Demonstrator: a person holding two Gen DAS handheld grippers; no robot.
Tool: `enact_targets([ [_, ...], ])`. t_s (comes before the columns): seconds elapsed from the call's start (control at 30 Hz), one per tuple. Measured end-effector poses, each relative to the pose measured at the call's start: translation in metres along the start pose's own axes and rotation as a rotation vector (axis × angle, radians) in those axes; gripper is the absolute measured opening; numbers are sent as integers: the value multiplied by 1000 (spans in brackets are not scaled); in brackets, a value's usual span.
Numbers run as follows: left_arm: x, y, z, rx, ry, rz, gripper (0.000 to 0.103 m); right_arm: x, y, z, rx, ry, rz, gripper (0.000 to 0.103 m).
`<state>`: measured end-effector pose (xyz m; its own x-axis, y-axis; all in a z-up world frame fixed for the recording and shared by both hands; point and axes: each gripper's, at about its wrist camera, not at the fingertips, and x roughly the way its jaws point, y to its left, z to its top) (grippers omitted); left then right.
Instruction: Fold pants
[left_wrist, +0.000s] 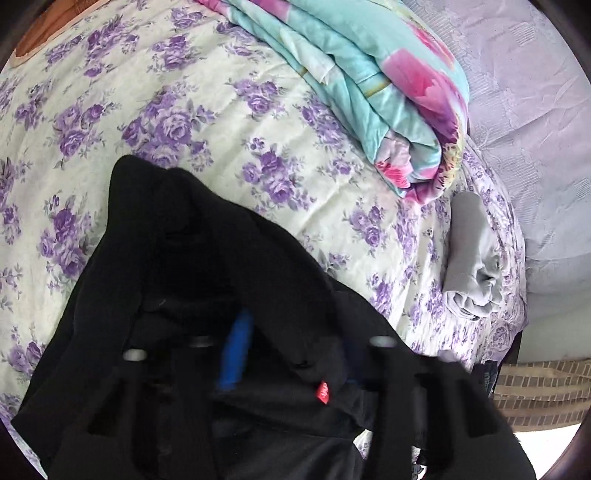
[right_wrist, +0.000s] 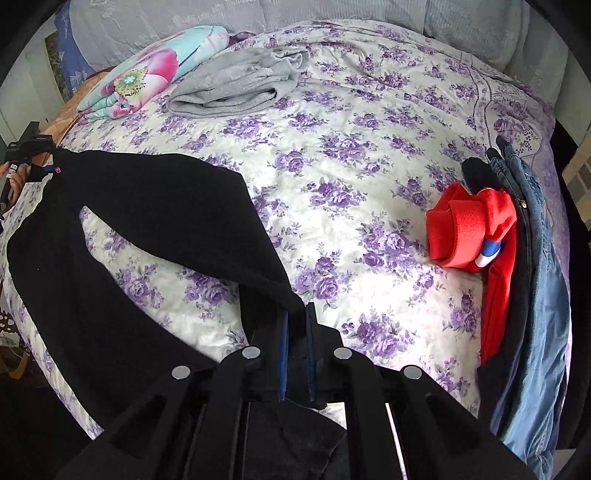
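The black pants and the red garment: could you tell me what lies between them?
In the right wrist view, only bare floral bedsheet lies between the black pants and the red garment.

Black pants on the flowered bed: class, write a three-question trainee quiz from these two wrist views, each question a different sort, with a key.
1. True or false: the right gripper is shut on the black pants.
2. Multiple choice: what lies beside the folded floral quilt at the far end of the bed? A. folded grey garment B. a pair of shoes C. a book
3. Fill in: at the bed's right edge in the right wrist view, a red garment lies next to blue ____.

Key: 1 true; 2 A, the folded grey garment; 3 jeans.
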<state>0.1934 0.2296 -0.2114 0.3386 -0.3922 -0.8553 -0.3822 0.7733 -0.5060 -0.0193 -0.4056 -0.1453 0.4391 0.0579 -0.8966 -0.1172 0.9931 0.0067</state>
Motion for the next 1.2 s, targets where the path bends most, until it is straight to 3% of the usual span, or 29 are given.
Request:
enact_targets([
  [0.1,-22,-13,1,65,-30,17,10,-6,-1,5,-8,-15,1,8],
  [0.27,-86,-32,-7,187,-114,8,10,-44,-10,18,-8,-121,-10,8],
  [0.37,-125,-30,-27,255,-139,-6,10,-79,-18,14,4,-211,-10,8],
  [0.47,-154,-9,-60,321,-128,10,10,-105,-16,-10,-5,-261,30,8],
  [0.6,-162,35,-114,360,-88,46,10,-96,3,-63,-43,-185,62,8],
  [0.7,-132,82,-158,326,55,121,10,-53,11,-110,-1,-32,65,8],
  [0.8,-105,123,-183,243,144,155,11,-30,14,-144,52,25,87,8],
  [0.9,-102,137,-184,198,146,131,10,-40,8,-146,87,-9,85,8],
  [1.1,-138,116,-182,300,41,103,10,-86,6,-142,97,-130,57,5],
  [1.13,-142,116,-183,318,34,108,10,-86,4,-148,118,-123,66,6],
  [1.2,-137,118,-187,363,62,190,10,-69,6,-167,166,-23,140,6],
])
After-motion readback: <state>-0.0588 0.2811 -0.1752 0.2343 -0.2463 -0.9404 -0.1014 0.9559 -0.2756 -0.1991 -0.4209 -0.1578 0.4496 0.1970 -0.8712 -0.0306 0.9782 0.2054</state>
